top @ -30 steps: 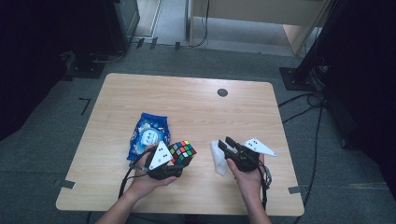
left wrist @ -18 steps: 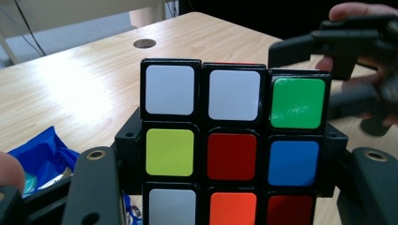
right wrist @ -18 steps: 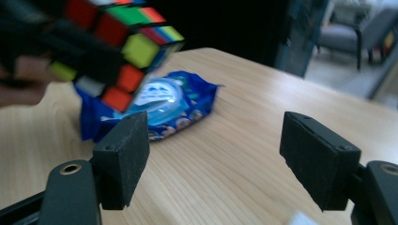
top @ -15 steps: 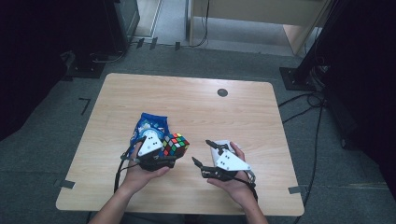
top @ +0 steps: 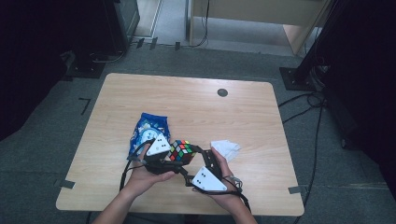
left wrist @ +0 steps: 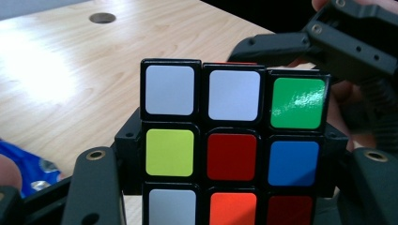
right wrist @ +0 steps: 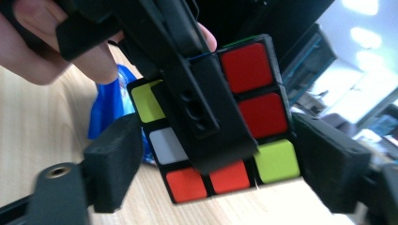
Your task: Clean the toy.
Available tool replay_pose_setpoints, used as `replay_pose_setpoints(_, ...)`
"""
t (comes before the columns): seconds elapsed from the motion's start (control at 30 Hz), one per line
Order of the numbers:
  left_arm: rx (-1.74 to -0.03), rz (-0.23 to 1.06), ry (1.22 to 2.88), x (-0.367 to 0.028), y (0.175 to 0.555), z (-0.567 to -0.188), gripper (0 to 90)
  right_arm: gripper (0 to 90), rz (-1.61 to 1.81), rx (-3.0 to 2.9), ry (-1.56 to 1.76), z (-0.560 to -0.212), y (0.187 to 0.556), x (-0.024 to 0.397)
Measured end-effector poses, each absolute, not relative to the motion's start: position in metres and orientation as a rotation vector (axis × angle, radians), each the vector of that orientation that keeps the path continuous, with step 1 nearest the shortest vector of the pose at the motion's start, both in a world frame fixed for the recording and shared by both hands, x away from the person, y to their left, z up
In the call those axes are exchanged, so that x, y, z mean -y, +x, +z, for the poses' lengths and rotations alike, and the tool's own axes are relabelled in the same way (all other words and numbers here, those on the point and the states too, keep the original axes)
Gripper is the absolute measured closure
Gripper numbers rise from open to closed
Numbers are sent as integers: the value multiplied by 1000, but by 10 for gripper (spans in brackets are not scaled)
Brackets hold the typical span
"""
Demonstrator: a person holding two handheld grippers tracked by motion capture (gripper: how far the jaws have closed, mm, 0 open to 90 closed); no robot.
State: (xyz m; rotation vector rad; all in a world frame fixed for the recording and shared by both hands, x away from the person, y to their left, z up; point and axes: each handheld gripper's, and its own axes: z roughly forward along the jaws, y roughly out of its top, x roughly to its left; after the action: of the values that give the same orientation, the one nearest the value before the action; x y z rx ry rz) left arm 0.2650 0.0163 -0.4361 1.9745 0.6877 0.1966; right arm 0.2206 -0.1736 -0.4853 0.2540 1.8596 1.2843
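The cube [left wrist: 232, 140] between the left gripper [top: 173, 157] jaws is hard plastic: a black body with glossy coloured tiles that catch highlights. Both the left gripper and the right gripper [top: 198, 161] have matt black plastic jaws with brass-coloured metal inserts. The table [top: 196, 107] beneath them is smooth, light wood-grain laminate. Beside the left gripper lies a shiny blue foil packet [top: 148, 128]; beside the right gripper, a crumpled white paper tissue [top: 226, 149]
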Motion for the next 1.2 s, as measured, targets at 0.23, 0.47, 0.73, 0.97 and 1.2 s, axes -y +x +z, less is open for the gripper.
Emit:
replay_pose_setpoints(0.23, -731, 144, 1935, -19, 269, -438, 330, 346, 1255, -1884, 296, -486, 220, 171)
replay_pose_setpoints(0.47, -716, 132, 1936, -21, 269, -437, 315, 348, 1329, -1904, 390, -485, 224, 179)
replay_pose_setpoints(0.73, -724, 165, 1925, -23, 265, -433, 338, 342, 1319, -1878, 444, -485, 221, 176)
replay_pose_setpoints(0.97, -712, 146, 1930, -20, 264, -436, 341, 332, 1313, -1848, 475, -488, 220, 168)
replay_pose_setpoints(1.2, -720, 139, 1906, -17, 262, -436, 340, 342, 1343, -1860, 544, -486, 220, 171)
